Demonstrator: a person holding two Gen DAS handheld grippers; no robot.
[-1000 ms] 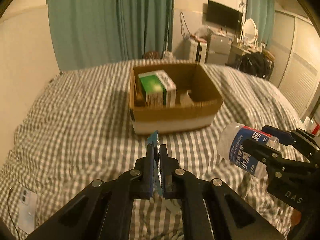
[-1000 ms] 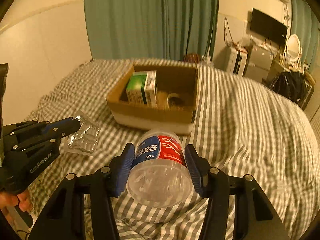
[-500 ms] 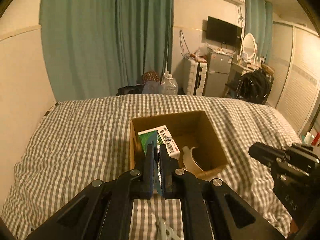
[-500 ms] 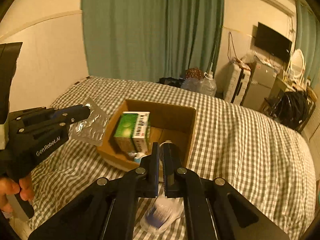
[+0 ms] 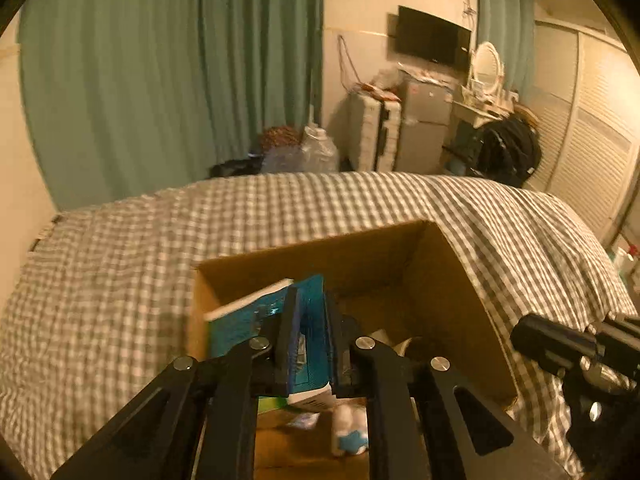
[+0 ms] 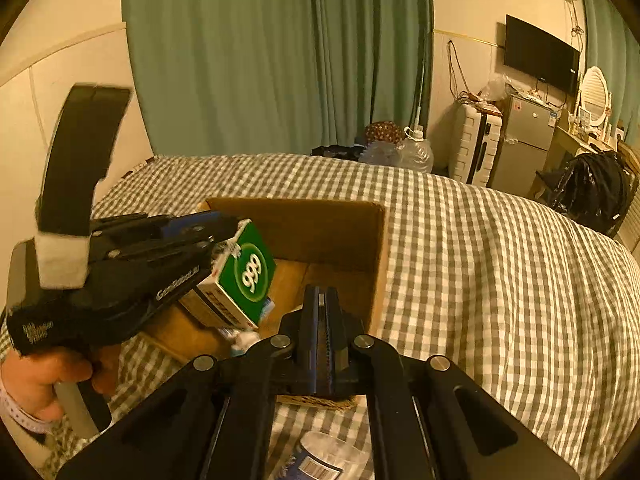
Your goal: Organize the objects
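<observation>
Where the carton (image 6: 320,232) sits open on the checked bedcover (image 6: 480,280), we see a green box (image 6: 248,276) leaning tilted inside it against the left wall, with a white ring and "999" on its green face and white sides with print too blurred to read. The left claw (image 6: 224,232) reaches over the carton's left rim, its tips at the green box's upper edge. From the left wrist its fingers (image 5: 288,332) stand a narrow gap apart with teal showing between them, and we cannot tell whether they pinch anything or that is only the green box (image 5: 240,320) behind them. The right claw (image 6: 322,320) is closed tight on nothing, hovering at the carton's near rim. A small white and blue thing (image 5: 352,428) lies on the carton floor below the green box, too blurred to name. The left claw's body hides the carton's left wall in the right view. Only the right view shows the hand (image 6: 44,380) on the left claw's grip and a clear bottle (image 6: 324,460) lying on the bedcover under the right claw. Only the left view shows the carton's right wall (image 5: 460,280) from inside, with the right claw (image 5: 524,332) just beyond it. Green curtains (image 6: 260,60) hang behind the bed.
</observation>
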